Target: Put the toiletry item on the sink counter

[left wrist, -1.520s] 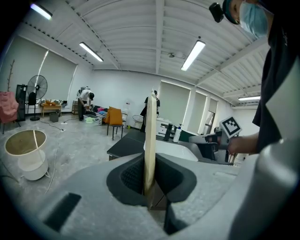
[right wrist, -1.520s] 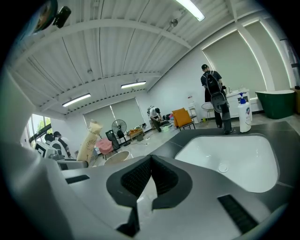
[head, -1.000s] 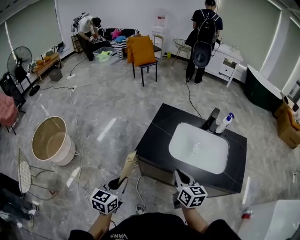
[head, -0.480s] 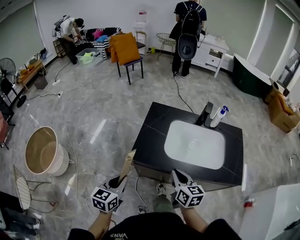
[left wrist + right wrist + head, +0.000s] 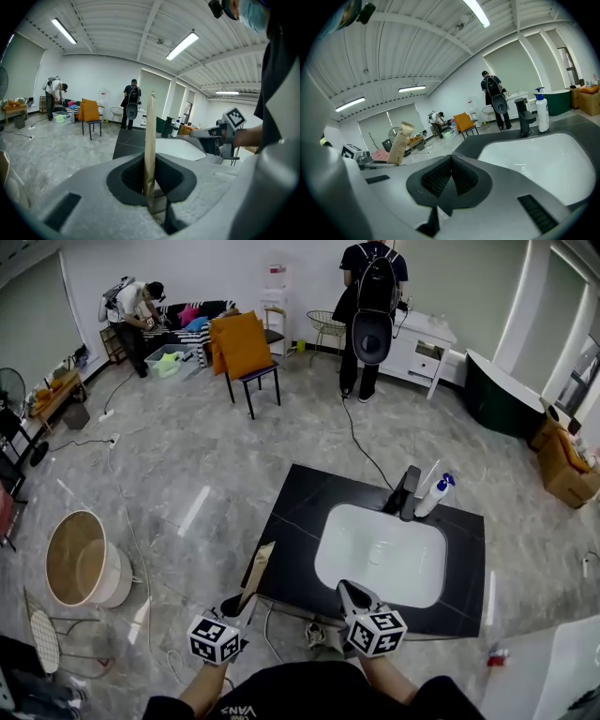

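My left gripper (image 5: 236,606) is shut on a flat tan toiletry tube (image 5: 258,570) that stands upright between its pads, just off the front left corner of the black sink counter (image 5: 298,521). In the left gripper view the tube (image 5: 150,136) rises straight out of the closed jaws of my left gripper (image 5: 149,185). My right gripper (image 5: 349,594) hovers over the counter's front edge, shut and empty; its pads meet in the right gripper view (image 5: 451,174). The white basin (image 5: 380,554) fills the counter's middle.
A dark faucet (image 5: 405,493) and a white pump bottle (image 5: 433,495) stand behind the basin. On the floor to the left are a round tan tub (image 5: 80,561) and a loose cable (image 5: 141,549). An orange chair (image 5: 242,348) and two people are far back.
The counter has drawn nearer and slid left under my grippers as I stepped forward. Both grippers keep their pose, and the tube stays in the left one.
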Action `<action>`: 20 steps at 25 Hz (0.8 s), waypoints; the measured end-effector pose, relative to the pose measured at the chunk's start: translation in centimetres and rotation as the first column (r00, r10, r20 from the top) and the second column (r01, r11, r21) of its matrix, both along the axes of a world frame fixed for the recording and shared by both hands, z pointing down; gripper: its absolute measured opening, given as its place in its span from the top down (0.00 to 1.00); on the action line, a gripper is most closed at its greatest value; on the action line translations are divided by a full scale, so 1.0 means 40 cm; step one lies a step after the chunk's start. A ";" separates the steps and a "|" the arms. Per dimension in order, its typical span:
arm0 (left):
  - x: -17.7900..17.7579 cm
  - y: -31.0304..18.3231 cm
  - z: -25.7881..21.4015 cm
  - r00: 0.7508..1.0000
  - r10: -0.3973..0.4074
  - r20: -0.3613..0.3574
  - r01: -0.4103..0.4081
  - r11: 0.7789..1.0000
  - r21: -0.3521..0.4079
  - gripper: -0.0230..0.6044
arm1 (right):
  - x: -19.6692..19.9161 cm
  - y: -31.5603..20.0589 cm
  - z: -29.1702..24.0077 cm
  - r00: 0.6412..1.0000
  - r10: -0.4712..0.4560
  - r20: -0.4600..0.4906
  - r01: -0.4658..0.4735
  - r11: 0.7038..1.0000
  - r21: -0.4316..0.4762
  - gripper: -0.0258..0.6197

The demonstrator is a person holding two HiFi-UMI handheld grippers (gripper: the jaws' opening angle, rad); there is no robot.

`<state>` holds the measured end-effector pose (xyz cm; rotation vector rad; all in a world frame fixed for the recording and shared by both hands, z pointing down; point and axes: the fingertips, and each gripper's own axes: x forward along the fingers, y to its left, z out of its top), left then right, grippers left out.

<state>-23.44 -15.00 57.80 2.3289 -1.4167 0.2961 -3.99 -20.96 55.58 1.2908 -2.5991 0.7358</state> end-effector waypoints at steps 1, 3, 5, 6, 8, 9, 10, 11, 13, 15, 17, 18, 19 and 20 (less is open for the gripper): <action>0.008 -0.022 0.006 1.000 0.005 0.008 -0.005 1.000 -0.001 0.92 | 0.004 -0.019 0.002 1.000 -0.004 0.000 0.004 1.000 -0.002 0.96; 0.018 -0.064 0.018 1.000 0.006 0.015 -0.006 1.000 -0.002 0.92 | 0.011 -0.056 0.007 1.000 -0.008 0.002 0.008 1.000 -0.004 0.96; 0.023 -0.104 0.032 1.000 0.000 0.014 0.000 1.000 -0.005 0.92 | 0.019 -0.088 0.011 1.000 -0.011 0.005 0.011 1.000 -0.005 0.96; 0.026 -0.123 0.040 1.000 -0.001 0.017 0.001 1.000 -0.007 0.92 | 0.022 -0.101 0.013 1.000 -0.013 0.005 0.013 1.000 -0.007 0.96; 0.035 -0.160 0.060 1.000 -0.001 0.028 0.001 1.000 -0.013 0.92 | 0.031 -0.122 0.021 1.000 -0.016 0.005 0.016 1.000 -0.012 0.96; 0.039 -0.178 0.070 0.999 -0.002 0.034 0.002 1.000 -0.018 0.92 | 0.035 -0.131 0.026 1.000 -0.018 0.005 0.018 1.000 -0.016 0.96; 0.042 -0.196 0.081 0.999 -0.004 0.041 0.005 1.000 -0.024 0.92 | 0.040 -0.139 0.031 1.000 -0.019 0.004 0.019 1.000 -0.019 0.96; 0.046 -0.215 0.090 0.999 -0.005 0.051 0.006 1.000 -0.028 0.92 | 0.045 -0.148 0.036 1.000 -0.019 0.003 0.019 1.000 -0.023 0.96; 0.056 -0.251 0.107 0.998 0.004 0.069 -0.001 0.999 -0.036 0.92 | 0.056 -0.166 0.045 1.000 -0.018 0.002 0.018 0.999 -0.029 0.96; 0.071 -0.281 0.125 0.996 0.026 0.085 -0.021 0.998 -0.053 0.92 | 0.068 -0.181 0.053 1.000 -0.015 0.002 0.015 0.999 -0.035 0.96; 0.085 -0.304 0.146 0.993 0.055 0.104 -0.047 0.996 -0.080 0.92 | 0.080 -0.192 0.059 1.000 -0.012 0.002 0.012 0.999 -0.040 0.96; 0.090 -0.314 0.157 0.992 0.064 0.110 -0.054 0.994 -0.093 0.92 | 0.085 -0.196 0.061 1.000 -0.010 0.003 0.010 0.999 -0.042 0.96; 0.091 -0.326 0.167 0.991 0.066 0.112 -0.054 0.993 -0.106 0.92 | 0.090 -0.201 0.063 1.000 -0.009 0.004 0.009 0.999 -0.043 0.96; 0.090 -0.339 0.175 0.992 0.062 0.110 -0.049 0.992 -0.120 0.92 | 0.094 -0.206 0.064 1.000 -0.008 0.005 0.008 0.999 -0.043 0.96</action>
